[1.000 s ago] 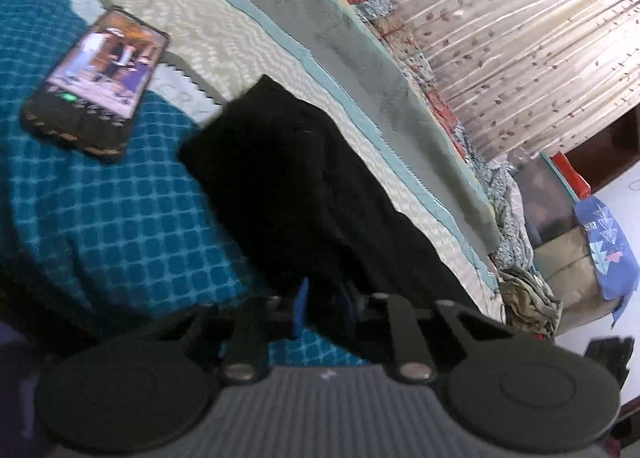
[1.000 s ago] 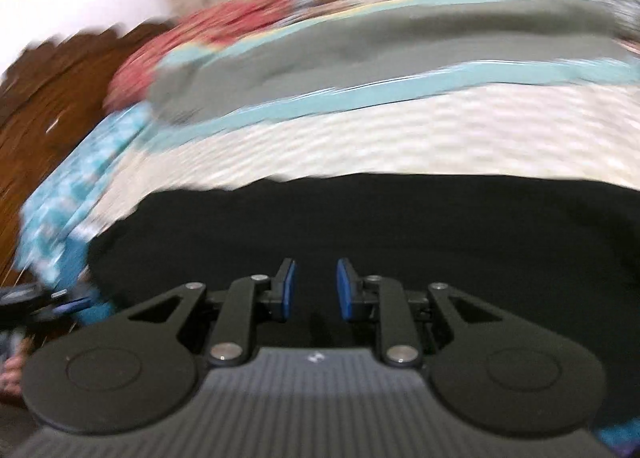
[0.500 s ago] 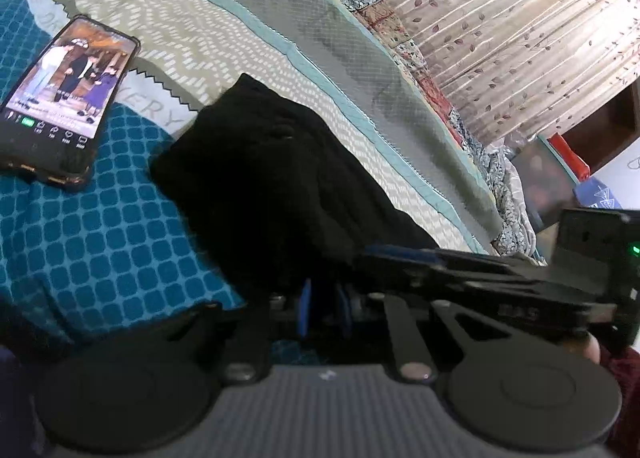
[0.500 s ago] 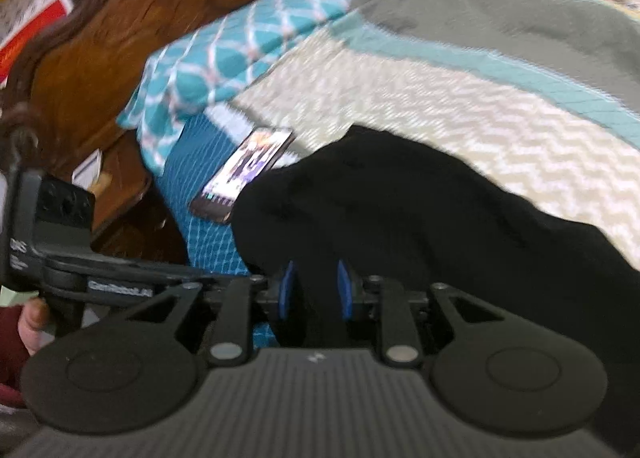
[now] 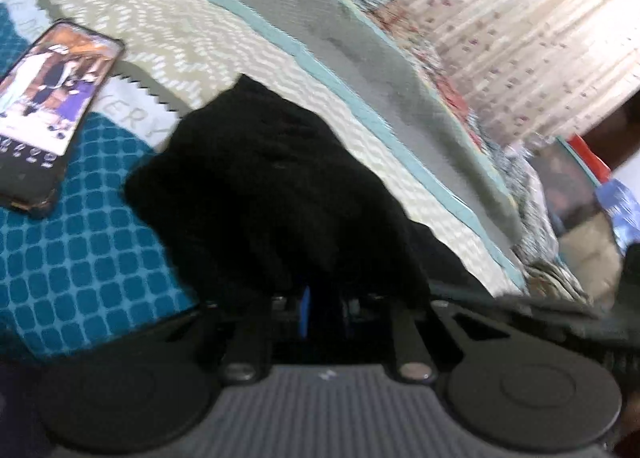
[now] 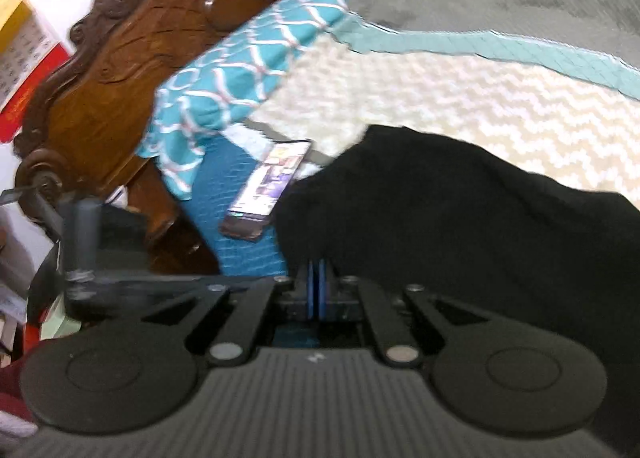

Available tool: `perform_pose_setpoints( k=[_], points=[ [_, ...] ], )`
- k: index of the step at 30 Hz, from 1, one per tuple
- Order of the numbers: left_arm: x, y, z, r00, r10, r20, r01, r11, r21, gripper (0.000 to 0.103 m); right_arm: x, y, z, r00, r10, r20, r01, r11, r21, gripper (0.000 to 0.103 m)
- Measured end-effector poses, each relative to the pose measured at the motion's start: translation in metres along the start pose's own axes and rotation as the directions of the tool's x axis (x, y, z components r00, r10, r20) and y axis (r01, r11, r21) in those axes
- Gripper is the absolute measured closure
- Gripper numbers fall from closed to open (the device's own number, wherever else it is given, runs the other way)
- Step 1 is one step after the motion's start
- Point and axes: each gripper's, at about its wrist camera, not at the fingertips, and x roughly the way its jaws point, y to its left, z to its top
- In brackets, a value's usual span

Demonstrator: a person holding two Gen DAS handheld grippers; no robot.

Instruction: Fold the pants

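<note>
The black pants lie bunched on the bed; they also show in the right wrist view. My left gripper sits at the pants' near edge, with black cloth draped over its blue pads, which stand close together on the fabric. My right gripper is at the pants' near left corner, its blue pads pressed together with the cloth edge between them. The left gripper's body shows at the left of the right wrist view.
A phone with a lit screen lies on the teal checked bedspread left of the pants; it also shows in the right wrist view. A teal patterned pillow and carved wooden headboard stand behind. Curtains hang beyond the bed.
My right gripper swung left toward the headboard end and shut on the pants' edge. The left gripper stayed on the cloth, and the pants bunched closer to it.
</note>
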Motion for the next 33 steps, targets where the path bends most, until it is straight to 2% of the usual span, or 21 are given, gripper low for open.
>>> perform_pose_setpoints(
  k=[1, 4, 7, 11, 12, 14, 16, 18, 19, 20, 23, 24, 27, 31, 33],
  points=[
    [0.001, 0.005, -0.001, 1.0, -0.004, 0.0, 0.004, 1.0, -0.025, 0.091, 0.003, 0.0, -0.002, 1.0, -0.012, -0.01, 0.012, 1.0, -0.004, 0.098],
    [-0.008, 0.018, -0.004, 0.999, -0.035, -0.009, 0.034, 0.995, -0.089, 0.091, 0.017, -0.01, -0.011, 0.998, 0.031, -0.062, -0.028, 0.999, 0.04, 0.098],
    [-0.037, 0.033, -0.006, 0.998, -0.065, 0.027, 0.067, 0.991, -0.116, 0.087, 0.027, -0.008, -0.022, 0.997, 0.004, -0.073, -0.004, 1.0, 0.001, 0.096],
    [-0.072, 0.047, 0.004, 0.993, -0.035, 0.115, 0.055, 0.982, -0.178, 0.065, 0.035, -0.007, -0.031, 0.995, -0.036, -0.093, 0.031, 0.998, -0.057, 0.094],
    [-0.076, 0.048, 0.008, 0.991, -0.032, 0.127, 0.055, 0.981, -0.184, 0.063, 0.037, -0.008, -0.032, 0.995, -0.041, -0.091, 0.036, 0.998, -0.06, 0.094],
    [-0.074, 0.042, 0.021, 0.992, -0.027, 0.125, 0.05, 0.983, -0.178, 0.047, 0.04, -0.009, -0.035, 0.995, -0.056, -0.087, 0.05, 0.996, -0.069, 0.094],
    [-0.064, 0.034, 0.032, 0.996, 0.001, 0.088, 0.014, 0.986, -0.168, 0.039, 0.04, -0.009, -0.035, 0.995, -0.058, -0.079, 0.053, 0.997, -0.062, 0.094],
    [-0.048, 0.026, 0.039, 0.998, 0.02, 0.06, -0.013, 0.992, -0.128, 0.05, 0.038, -0.008, -0.035, 0.996, -0.059, -0.074, 0.054, 0.996, -0.068, 0.094],
    [-0.041, 0.024, 0.041, 0.998, 0.04, 0.056, -0.035, 0.994, -0.101, 0.077, 0.036, -0.007, -0.035, 0.996, -0.06, -0.071, 0.055, 0.996, -0.072, 0.094],
    [-0.037, 0.023, 0.042, 0.996, 0.077, 0.054, -0.073, 0.994, -0.077, 0.088, 0.036, -0.006, -0.035, 0.996, -0.064, -0.068, 0.058, 0.995, -0.078, 0.094],
    [-0.055, 0.02, 0.04, 0.981, 0.108, 0.159, -0.104, 0.994, -0.032, 0.091, 0.035, -0.002, -0.037, 0.995, -0.08, -0.059, 0.073, 0.992, -0.103, 0.094],
    [-0.059, 0.02, 0.036, 0.974, 0.144, 0.174, -0.146, 0.989, -0.003, 0.091, 0.035, -0.001, -0.038, 0.995, -0.08, -0.052, 0.074, 0.991, -0.111, 0.094],
    [-0.045, 0.028, 0.021, 0.959, 0.263, 0.109, -0.263, 0.965, -0.015, 0.089, 0.04, -0.005, -0.04, 0.995, -0.078, -0.054, 0.073, 0.993, -0.089, 0.094],
    [-0.054, 0.023, 0.021, 0.946, 0.305, 0.11, -0.301, 0.952, -0.052, 0.065, 0.044, -0.012, -0.04, 0.996, -0.063, -0.056, 0.061, 0.997, -0.043, 0.094],
    [-0.072, 0.015, 0.025, 0.932, 0.33, 0.154, -0.322, 0.944, -0.069, 0.066, 0.032, -0.012, -0.037, 0.998, -0.042, -0.045, 0.04, 0.999, -0.036, 0.09]
  ],
)
